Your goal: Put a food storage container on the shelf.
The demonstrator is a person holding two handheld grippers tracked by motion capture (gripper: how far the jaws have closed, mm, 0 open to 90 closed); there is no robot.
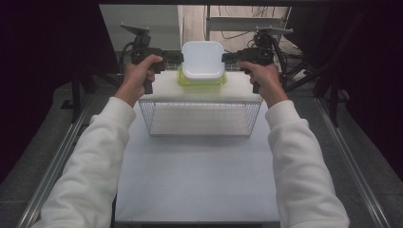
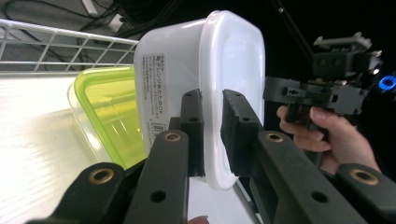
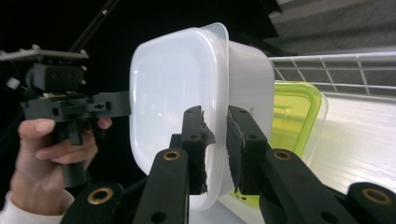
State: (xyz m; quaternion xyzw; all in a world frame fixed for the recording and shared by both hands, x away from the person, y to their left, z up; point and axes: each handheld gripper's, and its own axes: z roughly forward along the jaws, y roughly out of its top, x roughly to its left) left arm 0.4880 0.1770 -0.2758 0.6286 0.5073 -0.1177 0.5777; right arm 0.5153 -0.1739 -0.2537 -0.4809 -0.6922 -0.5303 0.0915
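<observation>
White plastic tub (image 1: 203, 59), lid up, sits level between the left gripper (image 1: 178, 57) and right gripper (image 1: 227, 57) above a green-lidded box (image 1: 202, 80) on the wire rack (image 1: 199, 118); its long axis is hard to tell. From the left gripper view, the tub's (image 2: 187, 70) rim runs between closed jaws, clamped. From the right gripper view, the rim of the tub (image 3: 173, 88) is likewise pinched, green-lidded box (image 3: 294, 116) behind.

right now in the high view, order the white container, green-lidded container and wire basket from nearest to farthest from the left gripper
1. white container: its left rim sits between the jaws of the left gripper.
2. green-lidded container: directly beneath the white one.
3. wire basket: below the shelf, toward the person.
</observation>
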